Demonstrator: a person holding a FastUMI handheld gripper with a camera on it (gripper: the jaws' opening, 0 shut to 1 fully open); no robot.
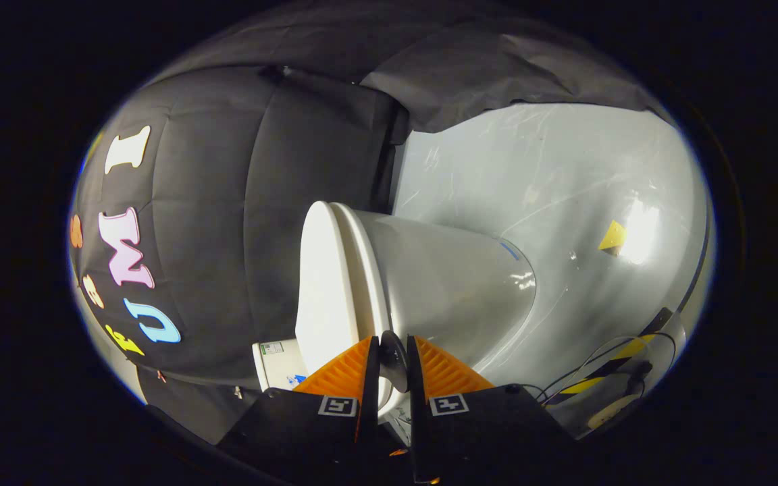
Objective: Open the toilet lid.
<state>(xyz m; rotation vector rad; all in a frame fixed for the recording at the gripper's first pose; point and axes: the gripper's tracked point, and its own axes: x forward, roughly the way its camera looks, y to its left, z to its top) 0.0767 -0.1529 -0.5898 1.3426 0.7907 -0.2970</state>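
The view is rolled on its side. A white toilet lies ahead, its lid (pixel 321 283) resting down against the seat (pixel 364 270) and the bowl (pixel 450 283) beyond that. The tank (pixel 279 364) shows behind the lid. My gripper (pixel 393 361) sits at the front rim of the lid with its fingers (pixel 345 371) drawn close together. A small dark round tab (pixel 394 356) on the lid's rim fills the narrow gap, and both fingers press on it. White rim shows lower in the gap.
Glossy grey floor (pixel 564 169) spreads beyond the bowl, with a yellow tape mark (pixel 612 237). A yellow-and-black striped piece (pixel 598 378) with thin cables lies on the floor near my fingers. Black cloth wall (pixel 227 236) stands behind the toilet.
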